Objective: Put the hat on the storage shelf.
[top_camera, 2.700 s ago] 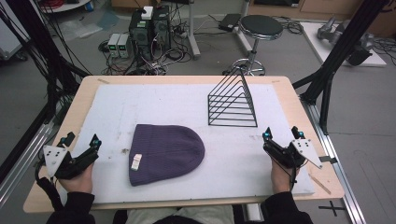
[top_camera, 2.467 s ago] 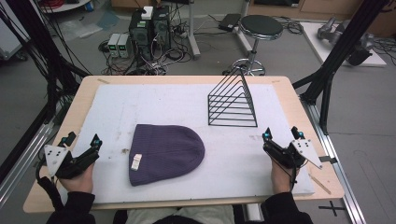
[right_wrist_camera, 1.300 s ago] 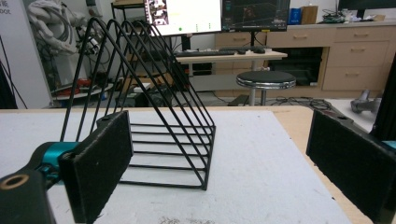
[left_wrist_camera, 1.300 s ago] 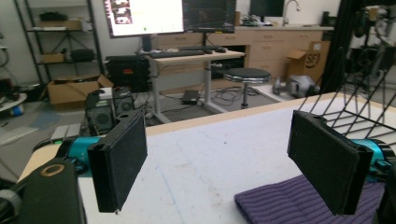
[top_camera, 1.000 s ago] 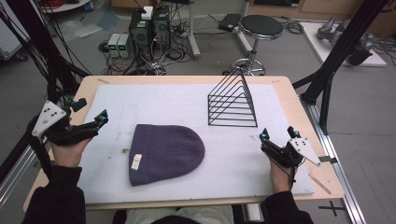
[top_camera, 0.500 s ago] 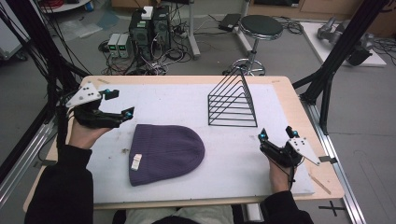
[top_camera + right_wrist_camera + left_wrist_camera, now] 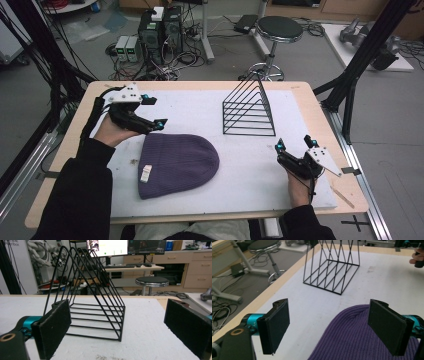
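A purple knit beanie (image 7: 176, 164) with a small white label lies flat on the white mat (image 7: 200, 110), left of centre. My left gripper (image 7: 154, 111) is open, held just above the beanie's far left edge and pointing right. In the left gripper view its jaws stand wide apart, with the beanie (image 7: 359, 337) below and between them. A black wire rack (image 7: 248, 108) of triangular dividers stands at the back right of the mat. My right gripper (image 7: 295, 144) is open near the front right of the mat, pointing at the wire rack (image 7: 92, 295).
The wooden table edge (image 7: 320, 115) frames the mat. Beyond the table are a black stool (image 7: 279, 29), computer boxes and cables (image 7: 160, 30) on the floor. Black frame posts (image 7: 370, 50) rise at the right. Bare mat lies between beanie and right gripper.
My left gripper has risen from the front left corner and moved forward and right to the beanie's far edge. The right gripper has barely moved.
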The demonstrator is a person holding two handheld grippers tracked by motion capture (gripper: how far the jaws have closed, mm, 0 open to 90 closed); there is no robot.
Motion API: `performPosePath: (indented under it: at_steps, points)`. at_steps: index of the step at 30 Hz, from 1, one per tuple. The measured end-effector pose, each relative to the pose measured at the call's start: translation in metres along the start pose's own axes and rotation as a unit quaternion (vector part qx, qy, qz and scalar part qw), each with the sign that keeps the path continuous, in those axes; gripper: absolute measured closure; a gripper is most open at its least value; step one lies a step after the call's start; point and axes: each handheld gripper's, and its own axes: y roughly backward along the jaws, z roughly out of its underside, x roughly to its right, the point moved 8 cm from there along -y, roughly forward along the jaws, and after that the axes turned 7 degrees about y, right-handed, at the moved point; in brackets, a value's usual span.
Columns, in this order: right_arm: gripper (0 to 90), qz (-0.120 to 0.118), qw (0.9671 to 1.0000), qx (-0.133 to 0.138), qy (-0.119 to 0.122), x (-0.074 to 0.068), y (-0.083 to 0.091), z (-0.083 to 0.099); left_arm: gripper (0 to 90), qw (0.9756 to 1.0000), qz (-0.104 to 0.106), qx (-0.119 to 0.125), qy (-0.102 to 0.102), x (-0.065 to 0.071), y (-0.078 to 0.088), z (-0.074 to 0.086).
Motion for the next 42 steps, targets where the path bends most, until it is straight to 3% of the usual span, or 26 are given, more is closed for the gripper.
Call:
performPosePath:
  at_steps: [3, 11, 19, 23, 28, 34, 37, 40, 42]
  points:
    - [6.4, -0.003, 1.0, -0.002, -0.001, -0.001, 0.0, 0.0, 17.8, 0.9997, 0.003, -0.015, -0.02, 0.004, -0.012, -0.002]
    - [6.4, -0.006, 1.0, -0.003, 0.002, -0.002, 0.0, 0.001, 19.0, 0.9971, 0.037, -0.052, -0.041, 0.012, -0.043, -0.004]
    - [6.4, -0.021, 0.9997, -0.009, 0.007, -0.006, -0.001, 0.002, 18.7, 0.9942, 0.06, -0.083, -0.036, 0.015, -0.07, 0.009]
    - [6.4, -0.019, 0.9997, -0.009, 0.007, -0.006, -0.001, 0.002, 18.1, 0.9926, 0.06, -0.096, -0.044, 0.014, -0.083, 0.017]
    - [6.4, -0.017, 0.9998, -0.008, 0.007, -0.005, -0.001, 0.002, 17.1, 0.9892, 0.071, -0.122, -0.038, 0.014, -0.101, 0.031]
    - [6.4, -0.017, 0.9998, -0.008, 0.007, -0.005, -0.001, 0.002, 17.4, 0.9878, 0.071, -0.134, -0.035, 0.013, -0.118, 0.041]
    - [6.4, -0.019, 0.9998, -0.008, 0.006, -0.005, -0.001, 0.002, 18.0, 0.9849, 0.082, -0.148, -0.038, 0.018, -0.127, 0.048]
    - [6.4, -0.016, 0.9998, -0.007, 0.005, -0.005, -0.001, 0.001, 18.1, 0.9795, 0.088, -0.174, -0.051, 0.022, -0.136, 0.057]
    - [6.4, -0.015, 0.9998, -0.006, 0.005, -0.004, -0.001, 0.001, 18.5, 0.9786, 0.09, -0.178, -0.053, 0.025, -0.14, 0.06]
